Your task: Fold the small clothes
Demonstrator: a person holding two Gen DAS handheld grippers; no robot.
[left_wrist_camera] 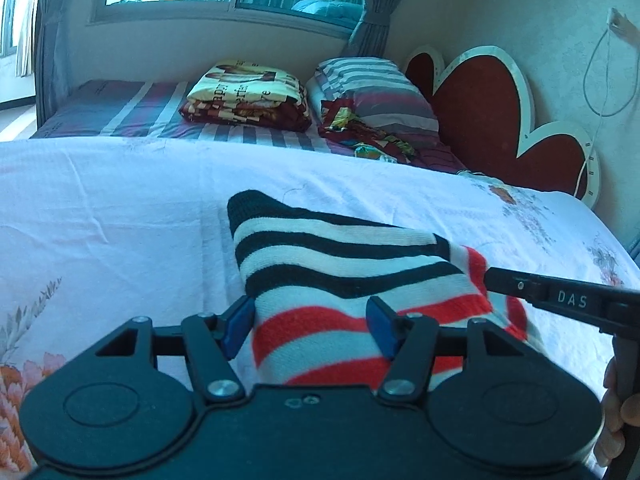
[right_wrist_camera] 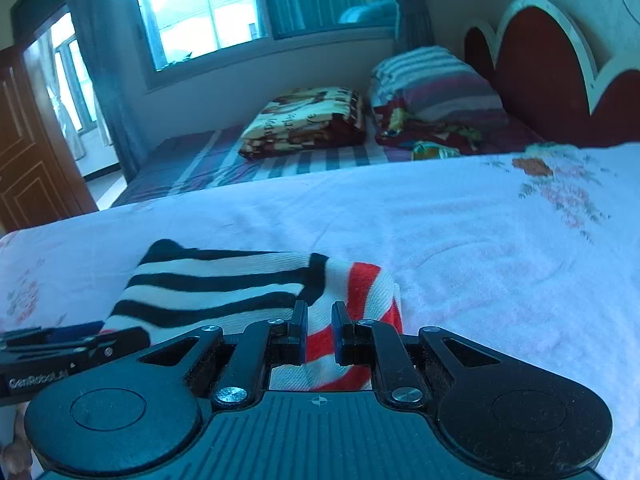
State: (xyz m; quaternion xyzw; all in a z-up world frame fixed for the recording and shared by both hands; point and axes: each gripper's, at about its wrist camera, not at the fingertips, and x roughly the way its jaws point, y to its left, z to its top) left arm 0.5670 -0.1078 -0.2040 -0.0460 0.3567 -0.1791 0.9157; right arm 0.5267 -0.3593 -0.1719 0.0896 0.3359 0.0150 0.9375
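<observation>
A small knitted garment (left_wrist_camera: pixel 352 276) banded in black and white at its far end and red and white at its near end is lying doubled over on the white floral bedspread, its red-striped near edge sitting between both sets of gripper fingers.

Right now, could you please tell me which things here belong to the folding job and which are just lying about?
Job:
striped sock
left gripper
right gripper

Lying about:
folded blanket
striped pillow
headboard
floral sheet, the work surface
</observation>
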